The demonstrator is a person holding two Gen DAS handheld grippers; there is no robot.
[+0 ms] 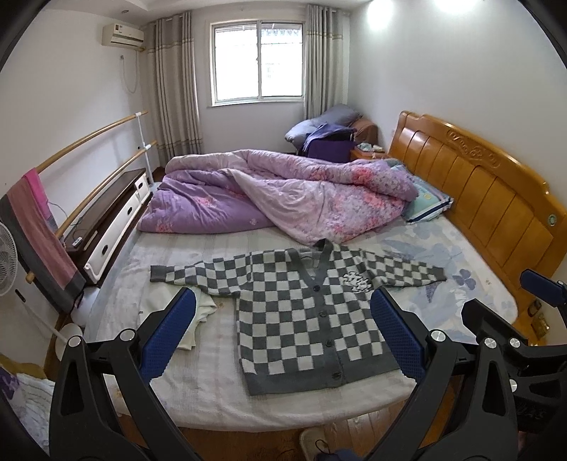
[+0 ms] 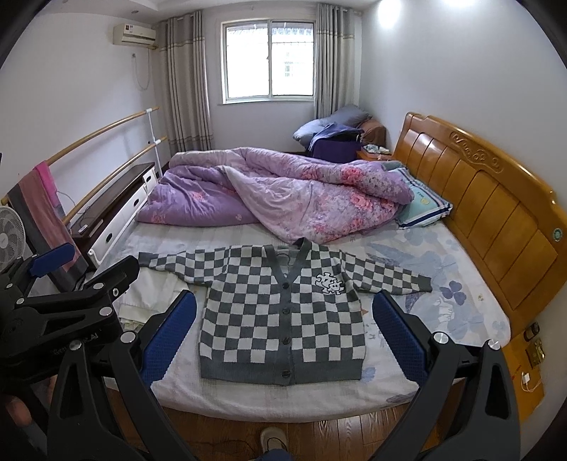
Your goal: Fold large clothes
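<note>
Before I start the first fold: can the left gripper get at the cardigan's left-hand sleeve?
Probably yes. The left gripper is open and empty, and the sleeve lies flat on the bed, nothing on top. A folded white cloth sits just beside it.

Lit brightly and evenly by daylight from the window (image 1: 258,60) at twelve o'clock, blown out to near white. Added glare from a ceiling lamp (image 1: 382,14) at one o'clock, washing the wall. Shadows soft and faint on the bed (image 2: 248,390). Strong fisheye bending toward the rims, corners blacked out. Centre sharp; nearest fingers (image 1: 170,329) slightly soft.
</note>
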